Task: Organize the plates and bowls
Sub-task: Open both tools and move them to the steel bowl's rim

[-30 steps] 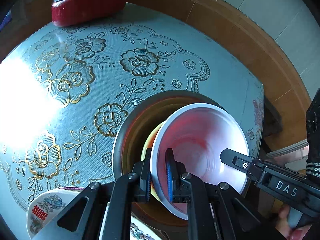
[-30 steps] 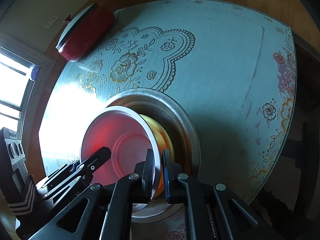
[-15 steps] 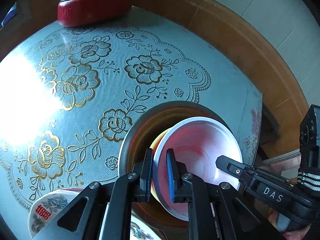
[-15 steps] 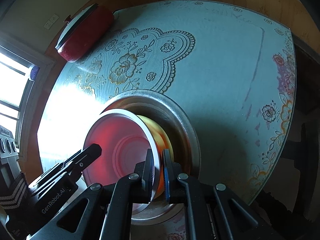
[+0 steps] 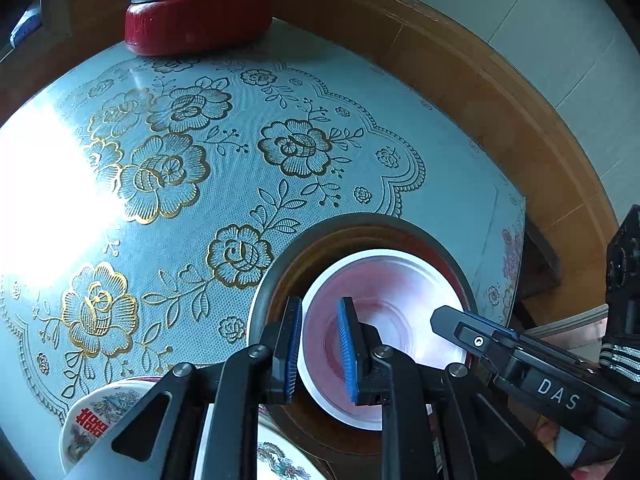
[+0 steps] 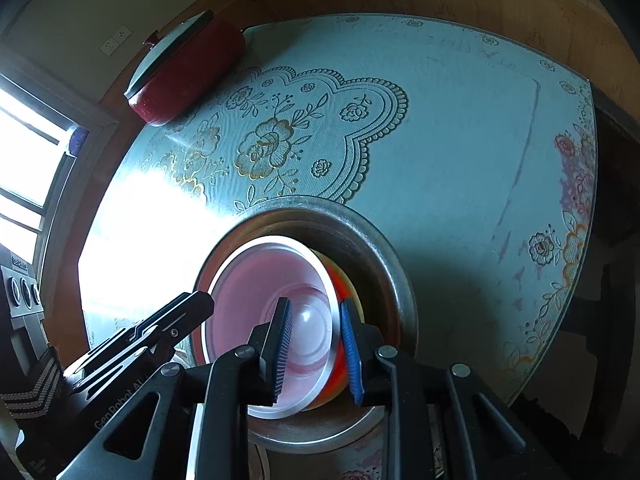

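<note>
Eases the left claw [image 5: 320, 354] apart astride the near rim of the pink bowl [image 5: 384, 300], jaws opening with the white lip between them and neither pad visibly pressing. Does the same on the opposite side with the right claw [image 6: 316, 352], its jaws also opening and straddling the rim, one pad inside the bowl and one outside. Leaves the pink bowl seated upright in a yellow bowl [image 6: 340, 292], which shows only as a bright crescent past the rim, and both nested inside a wide metal dish [image 6: 384, 248] near the front edge of the worktop [image 5: 460, 184]. Points to a two-sided hold chosen to keep the bowl level while nesting it, smaller into larger, so the stack takes one spot on the flowered cloth. Reads as the release step of this placement, with lifting both claws straight up off the rim as the likely next need, so as not to catch the lip and tip the stack. Shows a decorated bowl [image 5: 92, 420] with red characters and a patterned plate [image 5: 280, 460] just beside the dish, apparently not yet stacked, and a red lidded pot [image 5: 196, 16] well apart at the far side.
</note>
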A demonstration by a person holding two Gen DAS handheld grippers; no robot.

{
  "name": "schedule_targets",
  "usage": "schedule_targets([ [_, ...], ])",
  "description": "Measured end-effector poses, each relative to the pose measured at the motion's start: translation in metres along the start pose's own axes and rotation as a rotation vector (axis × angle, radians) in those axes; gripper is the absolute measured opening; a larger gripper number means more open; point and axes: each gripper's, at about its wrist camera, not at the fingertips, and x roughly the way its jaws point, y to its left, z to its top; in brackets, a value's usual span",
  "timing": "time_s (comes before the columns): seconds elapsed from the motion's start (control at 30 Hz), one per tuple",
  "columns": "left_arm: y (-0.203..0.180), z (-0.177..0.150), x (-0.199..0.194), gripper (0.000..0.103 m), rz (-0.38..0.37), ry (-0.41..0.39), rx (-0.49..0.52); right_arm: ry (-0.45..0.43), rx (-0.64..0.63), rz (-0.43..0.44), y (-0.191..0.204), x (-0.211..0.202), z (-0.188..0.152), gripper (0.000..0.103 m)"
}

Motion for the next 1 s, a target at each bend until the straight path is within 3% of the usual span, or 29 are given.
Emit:
schedule_targets([
  [0.23,0.0,-0.001,-0.002,0.025,0.011,-0.009,-0.006,0.006,0.023,0.013,-0.003,-0.001,-0.002,0.024],
  [0.33,0.001,-0.002,-0.003,0.026,0.021,-0.012,-0.01,-0.049,0.048,0.007,-0.006,-0.011,-0.002,0.024],
  [0.43,0.001,-0.004,-0.006,0.037,0.022,-0.02,-0.019,-0.096,0.05,0.017,-0.007,-0.023,0.001,0.024],
  [0.8,-0.003,-0.01,-0.023,0.066,0.079,-0.082,-0.008,-0.073,0.065,0.019,-0.014,-0.024,-0.011,0.024],
  [1.0,0.0,-0.014,-0.03,0.068,0.132,-0.095,-0.007,-0.072,0.055,0.011,-0.015,-0.026,-0.016,0.024],
])
